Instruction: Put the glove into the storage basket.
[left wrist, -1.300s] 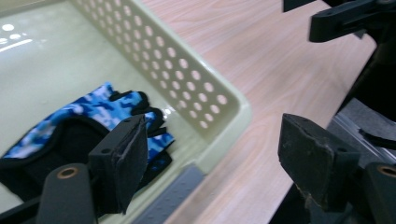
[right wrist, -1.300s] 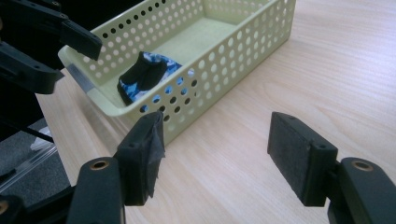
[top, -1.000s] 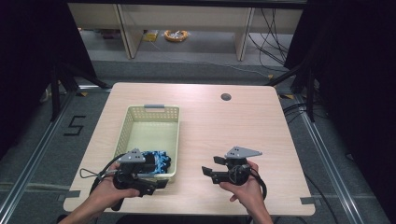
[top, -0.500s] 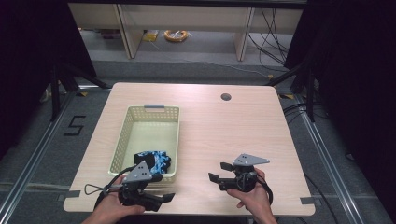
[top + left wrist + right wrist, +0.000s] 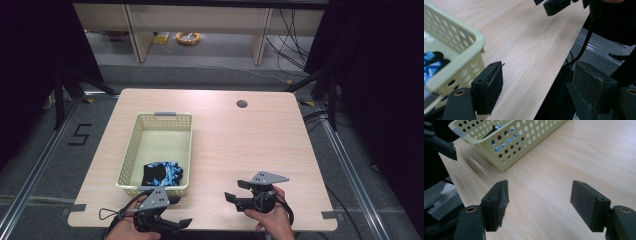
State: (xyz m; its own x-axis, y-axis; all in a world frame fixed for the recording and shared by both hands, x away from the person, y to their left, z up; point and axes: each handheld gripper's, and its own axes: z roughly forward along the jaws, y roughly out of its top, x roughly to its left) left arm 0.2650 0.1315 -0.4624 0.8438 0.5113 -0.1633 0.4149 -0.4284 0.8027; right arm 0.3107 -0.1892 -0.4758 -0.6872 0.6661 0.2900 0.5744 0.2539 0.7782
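Pale yellow perforated basket (image 5: 131,150) sits toward the table's (image 5: 240,145) left edge, a blue-and-black patterned cloth (image 5: 162,173) lying in its near end. Left gripper (image 5: 176,227) at the near edge just below the basket, jaws wide apart, nothing between them. Right gripper (image 5: 236,192) near the near edge, well right of the basket; jaws have just been opening, empty.

Even overhead light falls on the pale tabletop (image 5: 240,145), while the surroundings in the high view sink into near black. Shadows are soft and short. In the right gripper view, a streaked blur smears the tabletop beside the basket (image 5: 506,147). In both gripper views the near black pads look slightly soft.
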